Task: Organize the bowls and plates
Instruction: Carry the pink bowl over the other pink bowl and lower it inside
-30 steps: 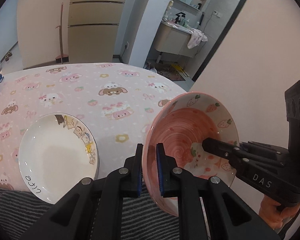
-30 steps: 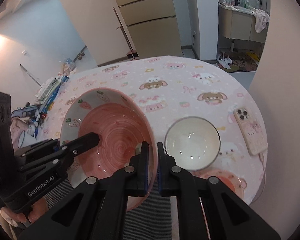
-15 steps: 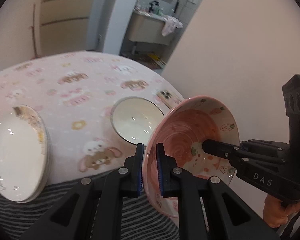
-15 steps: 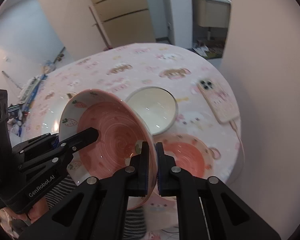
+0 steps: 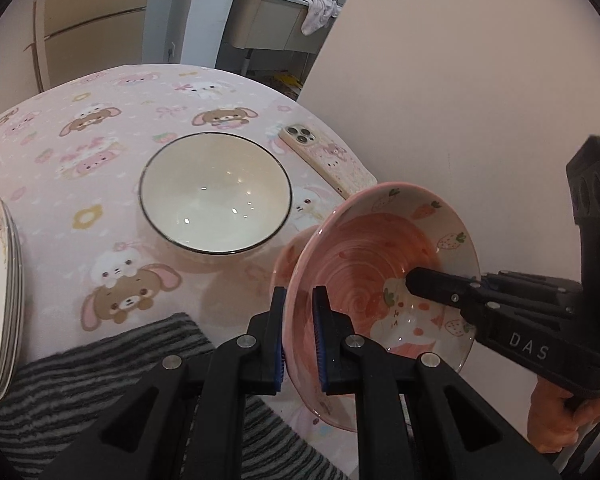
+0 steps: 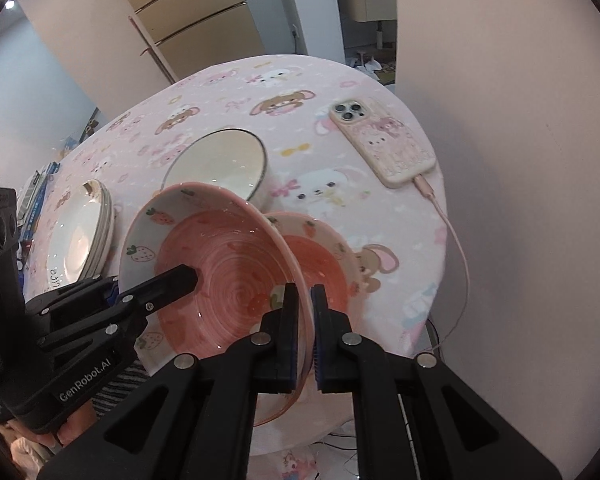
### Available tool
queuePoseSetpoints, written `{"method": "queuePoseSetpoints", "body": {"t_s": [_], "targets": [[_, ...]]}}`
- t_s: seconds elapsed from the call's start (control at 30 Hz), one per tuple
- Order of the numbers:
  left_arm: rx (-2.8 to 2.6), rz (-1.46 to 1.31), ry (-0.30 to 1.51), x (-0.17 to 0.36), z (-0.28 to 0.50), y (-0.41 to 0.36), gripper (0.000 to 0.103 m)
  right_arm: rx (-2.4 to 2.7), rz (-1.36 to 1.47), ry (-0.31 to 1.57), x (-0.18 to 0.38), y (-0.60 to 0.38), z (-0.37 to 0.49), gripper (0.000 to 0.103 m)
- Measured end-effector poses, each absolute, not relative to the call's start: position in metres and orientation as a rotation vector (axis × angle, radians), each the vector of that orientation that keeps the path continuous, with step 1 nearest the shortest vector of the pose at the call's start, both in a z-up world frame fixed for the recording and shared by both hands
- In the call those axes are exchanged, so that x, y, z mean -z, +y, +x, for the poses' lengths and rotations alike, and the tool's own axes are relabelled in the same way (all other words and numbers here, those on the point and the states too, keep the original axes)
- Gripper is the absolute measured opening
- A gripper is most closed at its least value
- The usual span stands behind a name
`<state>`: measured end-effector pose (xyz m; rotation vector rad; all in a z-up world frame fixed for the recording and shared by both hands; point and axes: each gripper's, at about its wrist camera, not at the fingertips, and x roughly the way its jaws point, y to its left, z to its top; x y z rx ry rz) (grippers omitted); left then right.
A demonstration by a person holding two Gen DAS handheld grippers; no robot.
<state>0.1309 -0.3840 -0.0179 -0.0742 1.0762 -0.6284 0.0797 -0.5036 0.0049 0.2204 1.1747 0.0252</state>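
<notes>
The pink bowl (image 6: 236, 280) has swung right and now hangs tilted over a second pink bowl (image 6: 328, 268). The left gripper (image 5: 300, 336) and right gripper (image 6: 305, 332) each pinch its rim on opposite sides.

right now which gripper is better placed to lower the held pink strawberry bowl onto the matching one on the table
Right. The right gripper clamps the held pink strawberry bowl on its rim directly above the matching pink bowl on the table; the left gripper clamps the far rim.

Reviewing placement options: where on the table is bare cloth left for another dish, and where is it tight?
Bare tablecloth lies beyond the white bowl and between it and the plate stack. It is crowded near the front: the held pink bowl hangs over a second pink bowl, with the phone at the right edge.
</notes>
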Motion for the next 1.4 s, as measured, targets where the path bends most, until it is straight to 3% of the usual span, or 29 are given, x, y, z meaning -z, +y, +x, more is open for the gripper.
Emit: {"method": "queuePoseSetpoints", "body": {"t_s": [0.47, 1.0, 1.33, 1.4], "targets": [[0.525, 0.016, 1.019, 0.035, 0.132, -0.393, 0.013, -0.014, 0.163, 1.113, 0.012, -0.502, 0.084, 0.007], [0.517, 0.009, 1.002, 0.038, 0.128, -0.392, 0.013, -0.015, 0.156, 1.169, 0.024, -0.499, 0.092, 0.012], [0.512, 0.003, 1.011, 0.038, 0.126, -0.393, 0.014, -0.032, 0.131, 1.200, 0.026, -0.497, 0.093, 0.023], [0.526, 0.000, 1.012, 0.038, 0.126, -0.393, 0.019, -0.038, 0.142, 1.206, 0.026, -0.497, 0.094, 0.026]]}}
